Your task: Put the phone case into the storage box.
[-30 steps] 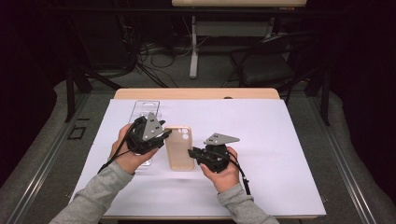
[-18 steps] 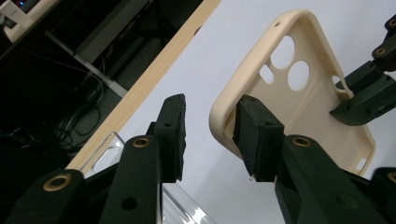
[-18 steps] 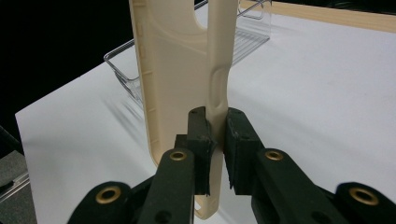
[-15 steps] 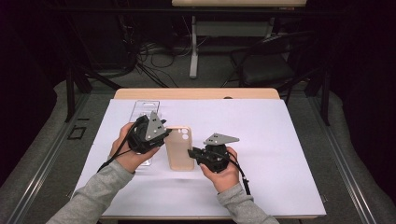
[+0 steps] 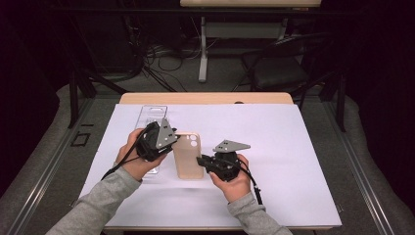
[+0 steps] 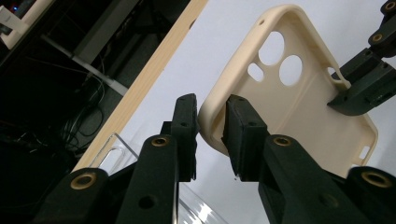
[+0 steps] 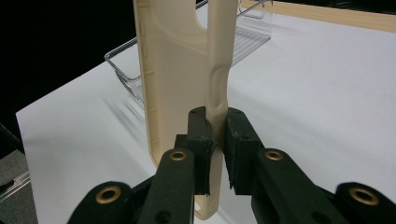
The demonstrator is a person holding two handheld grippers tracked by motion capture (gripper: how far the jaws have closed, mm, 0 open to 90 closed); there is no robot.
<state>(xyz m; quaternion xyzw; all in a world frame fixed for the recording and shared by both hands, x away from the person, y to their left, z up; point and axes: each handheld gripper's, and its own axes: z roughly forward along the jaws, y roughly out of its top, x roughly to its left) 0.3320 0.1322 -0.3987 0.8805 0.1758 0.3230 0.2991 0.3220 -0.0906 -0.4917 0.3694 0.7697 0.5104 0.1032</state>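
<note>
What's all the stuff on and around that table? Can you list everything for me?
Phone case: one, cream, middle of the table, gripped on both long edges.
Clear plastic tray: one, transparent, left of the case, partly under the left hand.
White sheet: one, white, covers most of the tabletop.
Table: one, light wood edge showing at the far side.
Chair: one, dark, on the floor beyond the table.
Cables: a tangle, black, on the floor behind the table.
Left gripper: one, black, closed on the case's left edge.
Right gripper: one, black, closed on the case's right edge.
Sleeves: two, grey, at the bottom.
</note>
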